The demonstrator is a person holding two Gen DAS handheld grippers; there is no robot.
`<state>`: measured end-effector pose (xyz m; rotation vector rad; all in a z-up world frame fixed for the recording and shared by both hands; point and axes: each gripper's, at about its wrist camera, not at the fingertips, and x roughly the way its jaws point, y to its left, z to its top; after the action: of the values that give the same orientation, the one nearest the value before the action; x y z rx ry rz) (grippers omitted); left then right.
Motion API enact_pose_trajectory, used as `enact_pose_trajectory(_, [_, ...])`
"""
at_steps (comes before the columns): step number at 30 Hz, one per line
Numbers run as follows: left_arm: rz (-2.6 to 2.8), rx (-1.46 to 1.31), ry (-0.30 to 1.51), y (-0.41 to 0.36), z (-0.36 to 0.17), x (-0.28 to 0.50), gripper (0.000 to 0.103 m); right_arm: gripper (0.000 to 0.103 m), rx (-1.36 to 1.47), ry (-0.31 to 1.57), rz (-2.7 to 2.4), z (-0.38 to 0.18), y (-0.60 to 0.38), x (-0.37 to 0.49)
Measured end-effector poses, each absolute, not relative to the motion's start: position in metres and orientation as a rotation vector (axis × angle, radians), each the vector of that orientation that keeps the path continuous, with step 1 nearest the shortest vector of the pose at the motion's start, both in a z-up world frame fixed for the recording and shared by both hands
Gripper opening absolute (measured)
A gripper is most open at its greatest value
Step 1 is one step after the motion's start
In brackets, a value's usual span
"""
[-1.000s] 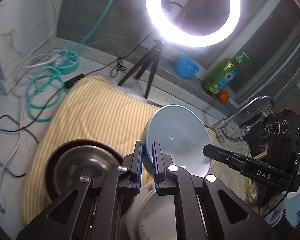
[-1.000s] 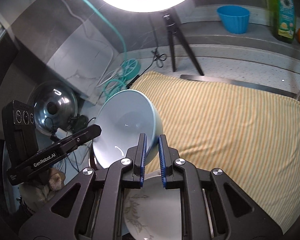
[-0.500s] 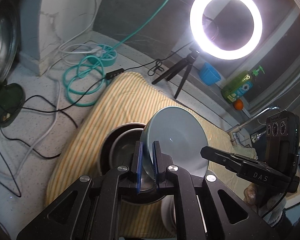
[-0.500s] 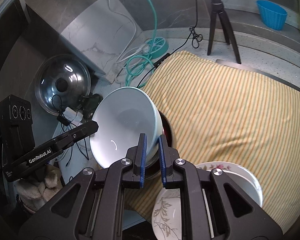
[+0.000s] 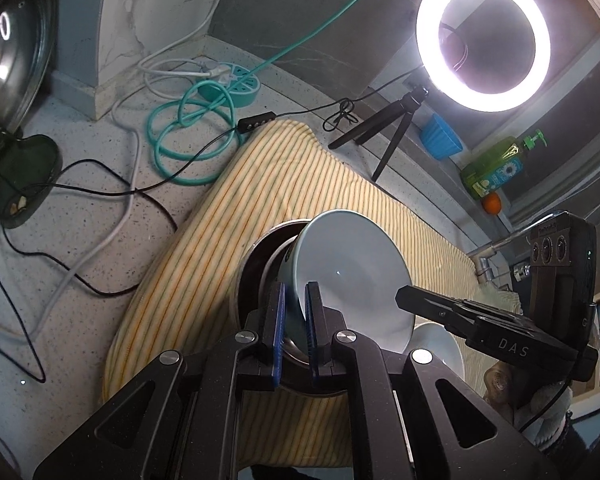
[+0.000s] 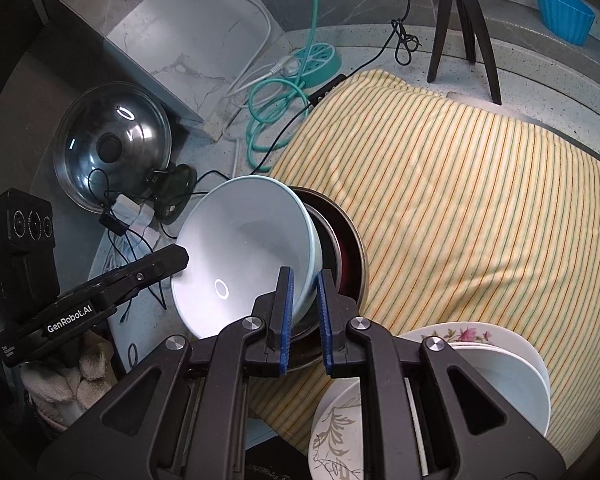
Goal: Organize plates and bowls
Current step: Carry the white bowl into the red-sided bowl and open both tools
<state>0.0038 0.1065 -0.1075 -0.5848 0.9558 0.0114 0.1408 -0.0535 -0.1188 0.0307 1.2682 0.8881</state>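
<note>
Showing flowered plates (image 6: 480, 344), right view only

A yellow striped cloth (image 6: 460, 208) is spread over a speckled grey counter (image 5: 80, 220). Beyond its far corner, a coiled teal cable (image 5: 192, 136) and a round teal power strip (image 5: 236, 88) are seen, with a white cord (image 5: 100, 248) and thin black wires (image 5: 60, 188) trailing off its left edge. A small black tripod (image 6: 464, 20) carrying a lit white ring light (image 5: 482, 38) is set at its far edge. A blue pleated cup (image 6: 562, 12), a green pump soap bottle (image 5: 500, 166) and a small orange fruit (image 5: 492, 203) are lined up on the ledge behind it. A shiny steel pot lid (image 6: 114, 146) is propped left of the cloth.
</note>
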Motion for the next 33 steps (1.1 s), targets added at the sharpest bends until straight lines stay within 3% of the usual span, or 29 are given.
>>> enact_pose_trajectory(33, [0.019, -0.588, 1.006, 0.104, -0.122, 0.011, 0.008, 0.012, -0.025, 1.307, 0.865, -0.137, -0.047, 0.141])
